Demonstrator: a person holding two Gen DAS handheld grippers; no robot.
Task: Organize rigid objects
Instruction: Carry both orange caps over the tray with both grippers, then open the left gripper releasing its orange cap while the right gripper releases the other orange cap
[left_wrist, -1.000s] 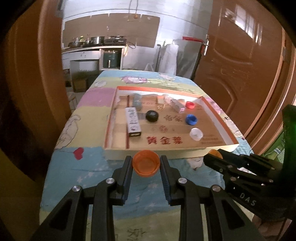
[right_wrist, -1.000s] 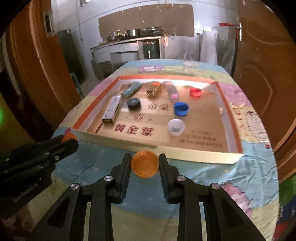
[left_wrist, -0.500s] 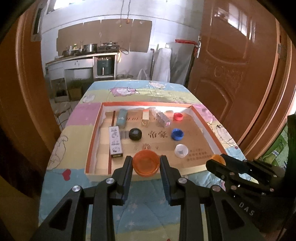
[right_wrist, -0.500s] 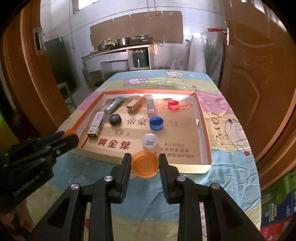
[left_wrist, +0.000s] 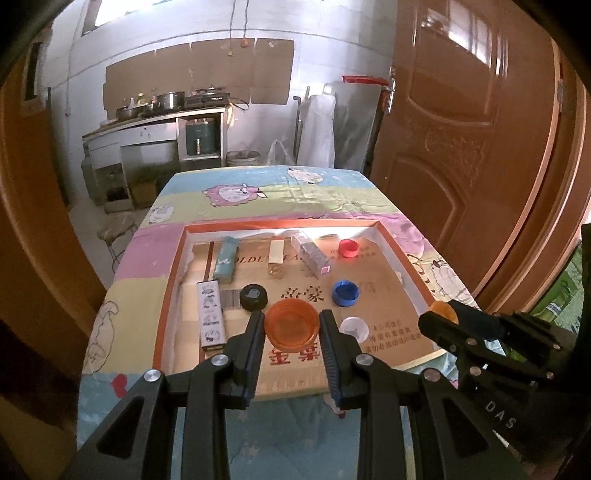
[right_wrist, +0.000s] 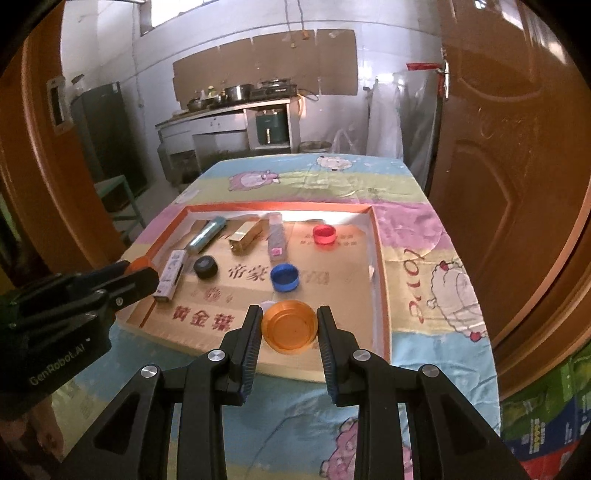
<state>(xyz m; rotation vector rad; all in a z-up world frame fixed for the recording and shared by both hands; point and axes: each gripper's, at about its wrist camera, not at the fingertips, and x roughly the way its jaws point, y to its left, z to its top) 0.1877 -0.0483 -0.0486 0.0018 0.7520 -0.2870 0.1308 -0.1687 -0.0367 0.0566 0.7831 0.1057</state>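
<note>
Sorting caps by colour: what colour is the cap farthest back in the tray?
Red cap, clearest in the right wrist view.

Red characters "黄金葉" run along the near edge of the cardboard tray (right_wrist: 207, 317), with "帝豪" printed at its centre. "GenRobot.AI" marks the left hand-held gripper (right_wrist: 138, 271), "DAS" the right hand-held gripper (left_wrist: 437, 314), and "2016" shows on the cartoon bedsheet (right_wrist: 417, 284).
</note>
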